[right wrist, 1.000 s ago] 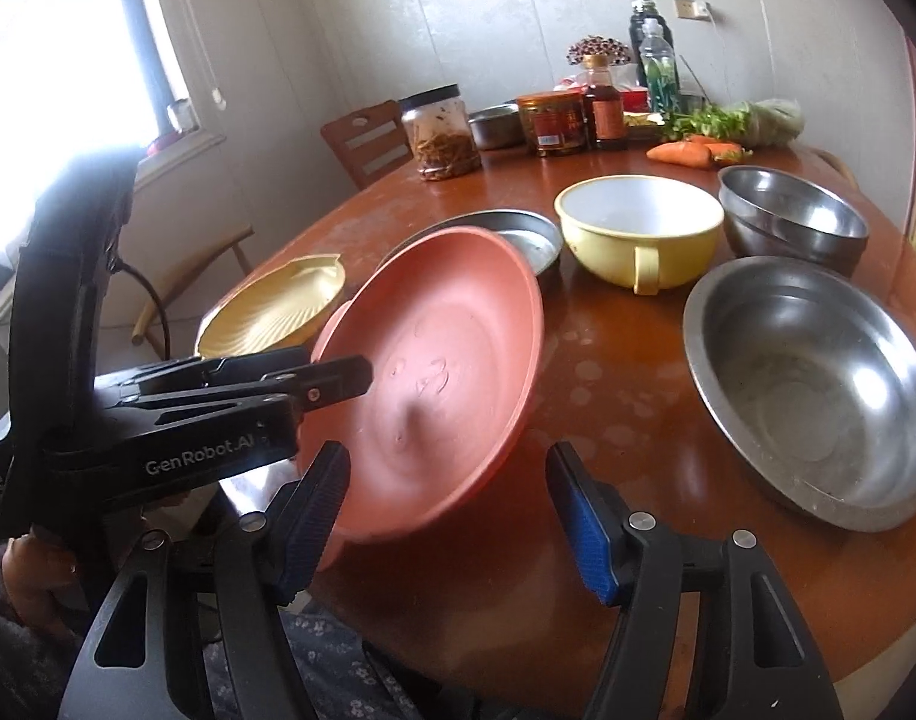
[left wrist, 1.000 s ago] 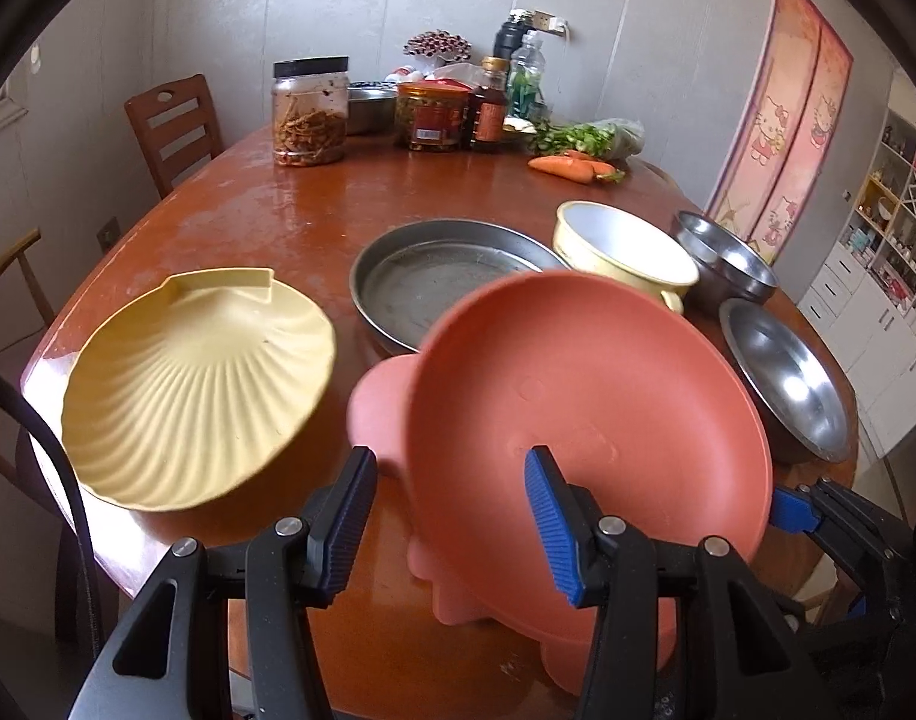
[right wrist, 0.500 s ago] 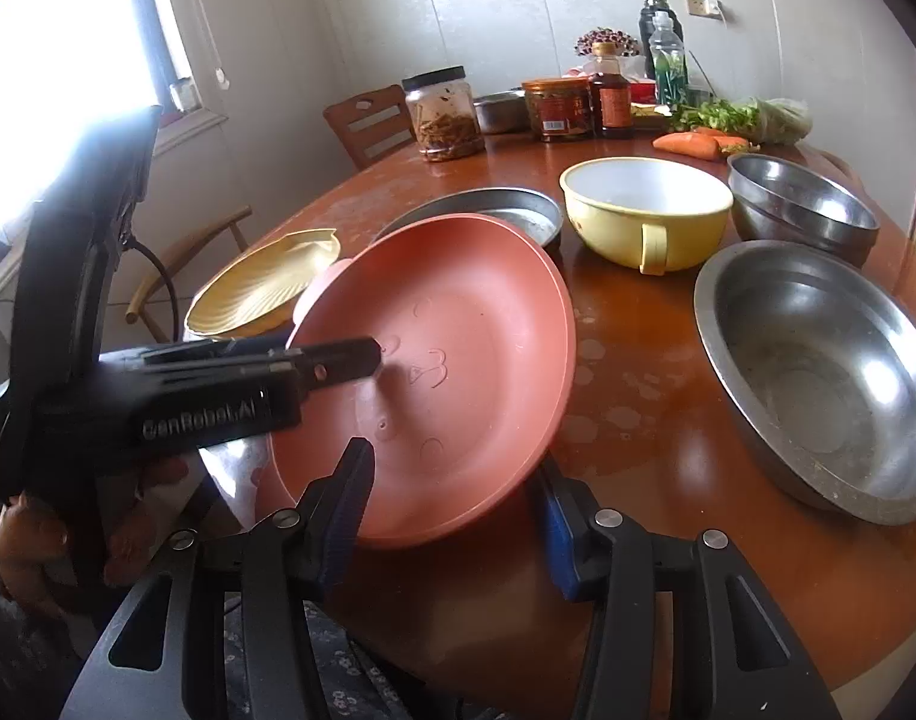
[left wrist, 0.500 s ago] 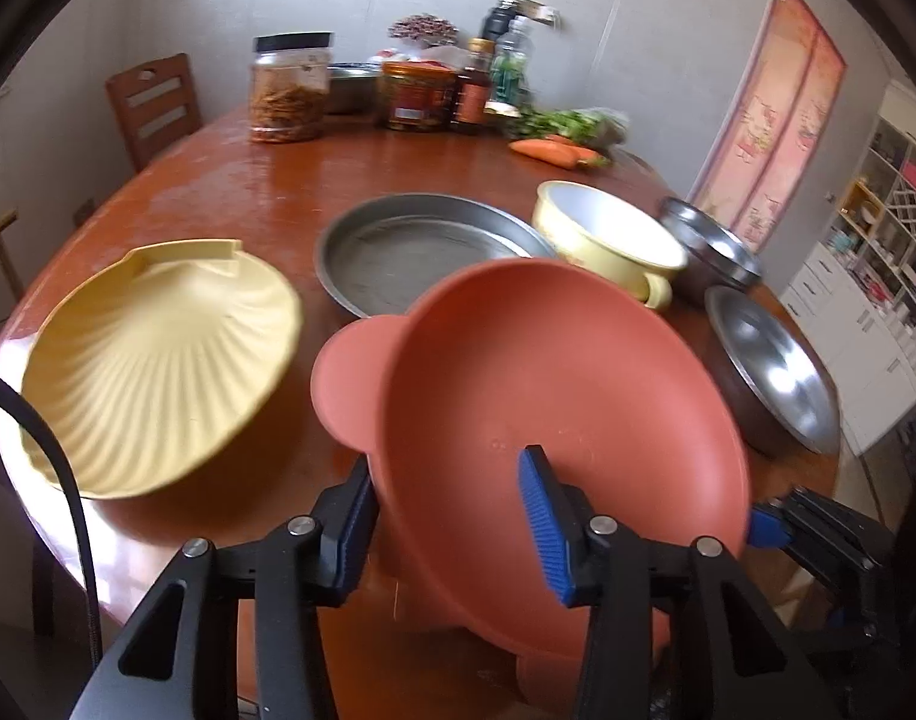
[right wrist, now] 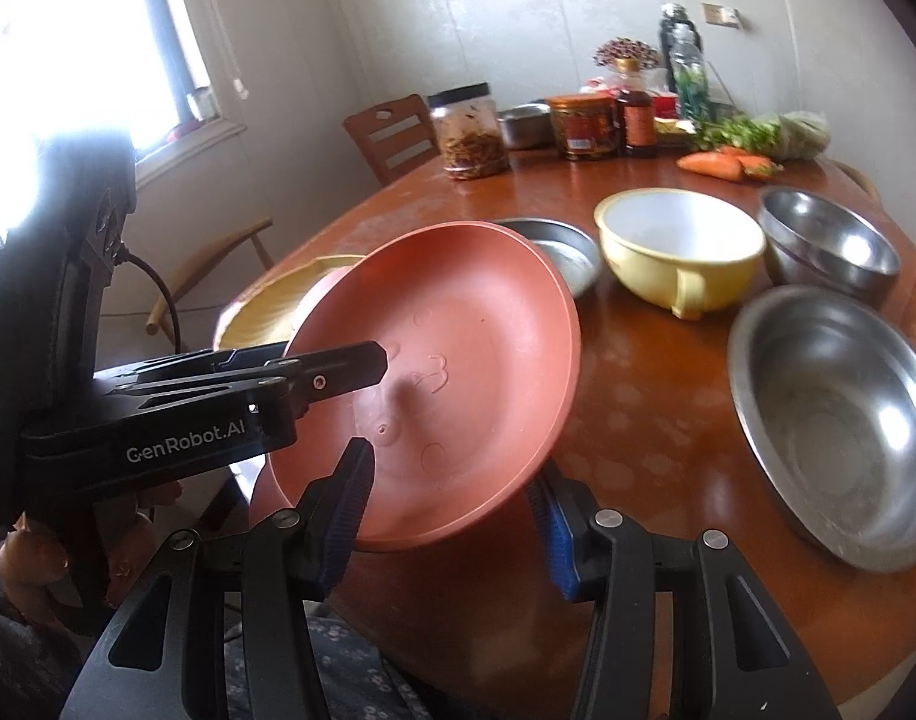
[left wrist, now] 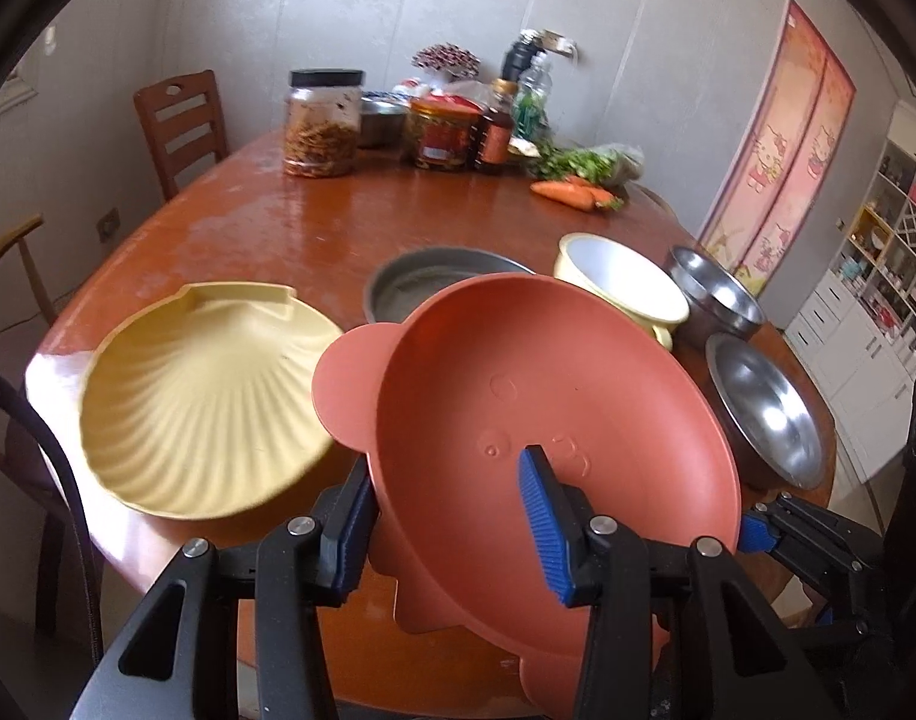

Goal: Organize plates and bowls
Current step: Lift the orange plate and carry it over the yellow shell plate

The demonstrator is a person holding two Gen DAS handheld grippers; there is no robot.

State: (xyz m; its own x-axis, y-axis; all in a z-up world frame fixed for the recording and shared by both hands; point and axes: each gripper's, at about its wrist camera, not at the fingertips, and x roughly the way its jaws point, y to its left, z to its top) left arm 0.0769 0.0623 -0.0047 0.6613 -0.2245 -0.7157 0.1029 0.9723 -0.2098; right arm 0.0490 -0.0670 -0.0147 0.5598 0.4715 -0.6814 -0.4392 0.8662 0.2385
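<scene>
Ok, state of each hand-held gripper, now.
Left hand-held gripper: closed on the rim of the red plate.
Right hand-held gripper: closed on the same red plate's near rim.

The red plate hides most of the grey pan and part of the yellow bowl; its lower rim leaves the left wrist view, and the shell dish is blurred.

Left tool clamped on near rim of tilted terracotta plastic eared plate, above brown wooden counter; pale yellow shell-shaped dish just left.
</scene>
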